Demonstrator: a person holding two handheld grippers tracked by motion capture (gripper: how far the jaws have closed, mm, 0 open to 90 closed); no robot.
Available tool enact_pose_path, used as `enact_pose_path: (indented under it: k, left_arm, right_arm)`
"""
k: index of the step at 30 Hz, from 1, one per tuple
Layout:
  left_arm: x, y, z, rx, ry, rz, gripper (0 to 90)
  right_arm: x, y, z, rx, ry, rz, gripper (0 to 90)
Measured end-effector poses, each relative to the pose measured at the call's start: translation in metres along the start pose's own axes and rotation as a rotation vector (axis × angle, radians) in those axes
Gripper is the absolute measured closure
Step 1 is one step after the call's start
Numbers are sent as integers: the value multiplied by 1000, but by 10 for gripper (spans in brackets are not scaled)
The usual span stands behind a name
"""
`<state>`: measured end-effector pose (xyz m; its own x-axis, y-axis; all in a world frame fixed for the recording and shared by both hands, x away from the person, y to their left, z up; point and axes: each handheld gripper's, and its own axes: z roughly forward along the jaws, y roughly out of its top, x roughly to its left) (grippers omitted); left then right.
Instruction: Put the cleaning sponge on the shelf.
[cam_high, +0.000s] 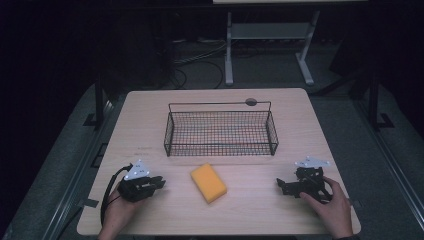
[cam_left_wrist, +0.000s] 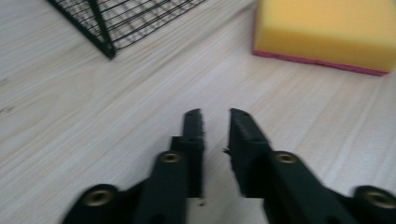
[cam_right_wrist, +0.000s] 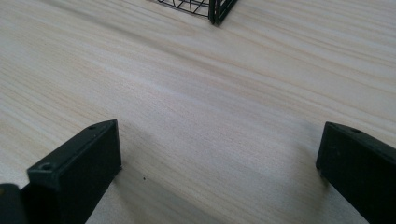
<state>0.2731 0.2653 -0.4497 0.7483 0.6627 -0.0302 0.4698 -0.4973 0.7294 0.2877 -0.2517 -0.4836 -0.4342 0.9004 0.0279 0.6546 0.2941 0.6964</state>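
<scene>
Plainly, the yellow rectangular sponge with its pink underside (cam_high: 208, 182) lies between them before the black wire basket (cam_high: 220, 133), and the left tongs (cam_high: 159, 183), nearly closed while the right tongs (cam_high: 281, 185) gape wide, may just shove it along the pale wooden worktop (cam_high: 150, 125).

No text, label, brand, number or sign can be read in these pictures. The grey plate on the left hand-held gripper (cam_high: 161, 183) carries a few small dark marks – too small to read. The plate on the right hand-held gripper (cam_high: 281, 186) is the same. On the desk (cam_high: 150, 120), at about 9 o'clock from the wire basket (cam_high: 220, 133), there is a faint dotted line of marks – it cannot be read either. The yellow sponge (cam_high: 208, 182) shows no print on its top or on its side.
</scene>
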Motion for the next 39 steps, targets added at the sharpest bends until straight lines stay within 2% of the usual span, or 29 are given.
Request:
enact_pose_path:
  k: [3,8,17,21,30,38,39]
  left_arm:
    - [-2,5,0,-4,-22,7,894]
    - [-4,9,5,23,-47,8,896]
    - [-12,20,10,16,-88,39,894]
    - [-15,25,14,9,-112,40,895]
    - [-28,34,25,37,-152,93,895]
    - [-37,39,32,38,-178,102,895]
    - [-40,40,34,46,-188,115,895]
  right_arm:
    - [0,0,0,0,0,0,0]
    - [0,0,0,1,2,-3,0]
    - [-1,1,1,0,14,-11,0]
    - [-1,1,1,1,12,-11,0]
    - [0,2,2,0,9,-8,0]
    - [0,2,2,0,9,-8,0]
    - [0,2,2,0,9,-8,0]
